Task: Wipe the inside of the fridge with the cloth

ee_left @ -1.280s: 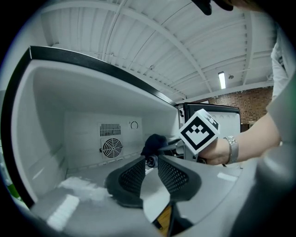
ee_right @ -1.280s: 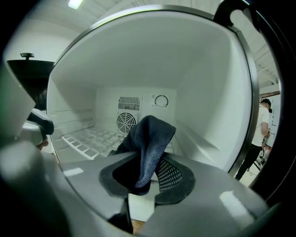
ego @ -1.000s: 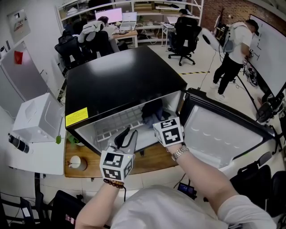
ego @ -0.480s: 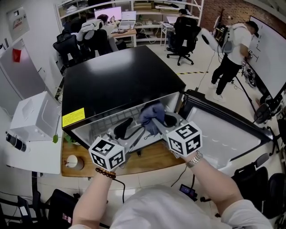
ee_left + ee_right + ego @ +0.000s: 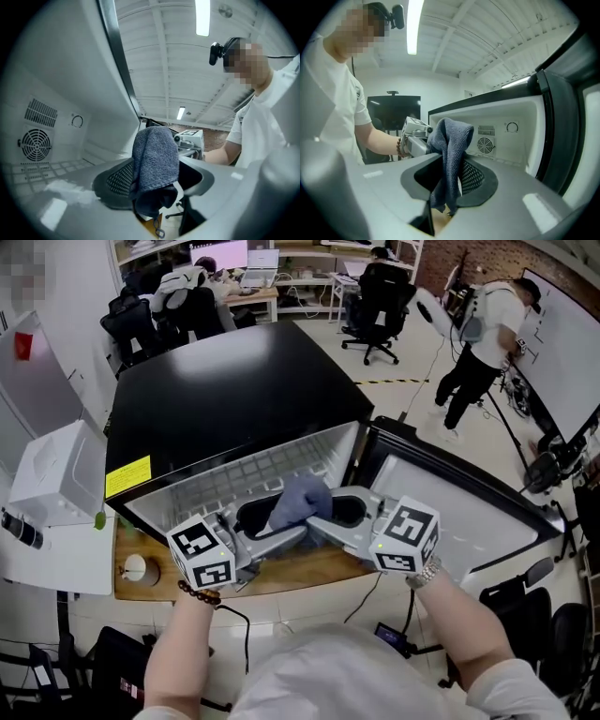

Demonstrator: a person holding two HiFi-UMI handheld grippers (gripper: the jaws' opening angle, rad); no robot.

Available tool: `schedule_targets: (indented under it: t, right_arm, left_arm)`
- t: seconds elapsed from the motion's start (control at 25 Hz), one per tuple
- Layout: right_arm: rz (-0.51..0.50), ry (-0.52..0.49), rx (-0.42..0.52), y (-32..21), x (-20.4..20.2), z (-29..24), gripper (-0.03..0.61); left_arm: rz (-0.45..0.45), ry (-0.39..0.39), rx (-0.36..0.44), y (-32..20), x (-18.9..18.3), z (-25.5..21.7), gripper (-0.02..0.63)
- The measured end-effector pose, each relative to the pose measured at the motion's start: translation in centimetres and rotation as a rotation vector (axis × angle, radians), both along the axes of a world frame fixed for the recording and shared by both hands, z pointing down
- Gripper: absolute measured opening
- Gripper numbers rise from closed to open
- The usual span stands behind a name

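Note:
The black-topped fridge (image 5: 225,399) stands open, its white inside (image 5: 234,479) facing me and its door (image 5: 469,512) swung out to the right. In front of the opening a blue-grey cloth (image 5: 300,501) hangs between my two grippers, which point at each other. My right gripper (image 5: 339,512) is shut on the cloth (image 5: 451,150), a fold bulging above its jaws. My left gripper (image 5: 255,519) has just been opening; its jaws stand wide, and the cloth (image 5: 154,159) hangs between them, lying loosely against one meshed pad.
The fridge's back wall carries a round fan grille (image 5: 35,143). A wooden platform (image 5: 309,568) lies under the fridge front. A white box (image 5: 56,474) sits at the left. Office chairs (image 5: 380,292) and a standing person (image 5: 483,343) are beyond the fridge.
Both grippers came back out of the fridge and turned to face each other. The cloth came out with the right gripper. The left jaws opened wide.

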State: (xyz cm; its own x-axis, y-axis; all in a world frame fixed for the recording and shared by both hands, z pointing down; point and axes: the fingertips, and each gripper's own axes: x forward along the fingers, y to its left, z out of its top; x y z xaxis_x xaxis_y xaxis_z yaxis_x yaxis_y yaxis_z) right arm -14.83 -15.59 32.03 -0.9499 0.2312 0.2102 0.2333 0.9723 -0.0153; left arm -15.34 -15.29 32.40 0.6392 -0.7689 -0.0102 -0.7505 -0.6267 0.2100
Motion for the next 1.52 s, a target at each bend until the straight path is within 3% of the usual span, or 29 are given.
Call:
schedule_targets:
  t: [0.24,0.32,0.52,0.68,0.92,1.16,1.44,1.52]
  right_arm:
    - [-0.123,0.001,-0.041,1.3,2.1,-0.5,0.089]
    - [-0.147,0.003,-0.053,1.5,2.6,-0.7,0.091]
    - [-0.116,0.038,-0.016,1.5,3.1,-0.2,0.102]
    - [0.003,0.03,0.011,0.4,3.2,0.0,0.118]
    - [0.189,-0.003,0.056,-2.3,4.4,-0.4,0.125]
    - [0.269,-0.046,0.041,-2.8,5.7,-0.9,0.122]
    - [0.325,-0.107,0.061,-2.8,6.7,-2.0,0.002]
    - [0.327,-0.11,0.063,-2.8,6.9,-2.1,0.002]
  left_arm:
    - [0.118,0.077,0.001,1.2,2.4,-0.5,0.192]
    - [0.127,0.092,0.002,1.4,2.4,-0.7,0.123]
    - [0.08,0.038,-0.001,1.5,2.8,-0.3,0.089]
    - [-0.034,0.012,0.02,0.6,1.9,-0.6,0.075]
    - [-0.285,0.002,0.04,-2.3,-1.5,-1.4,0.072]
    - [-0.477,0.02,0.013,-5.4,-4.6,0.1,0.072]
    - [-0.715,-0.023,-0.04,-9.1,-8.4,0.7,0.074]
    - [-0.758,-0.045,-0.048,-10.3,-9.1,0.6,0.074]
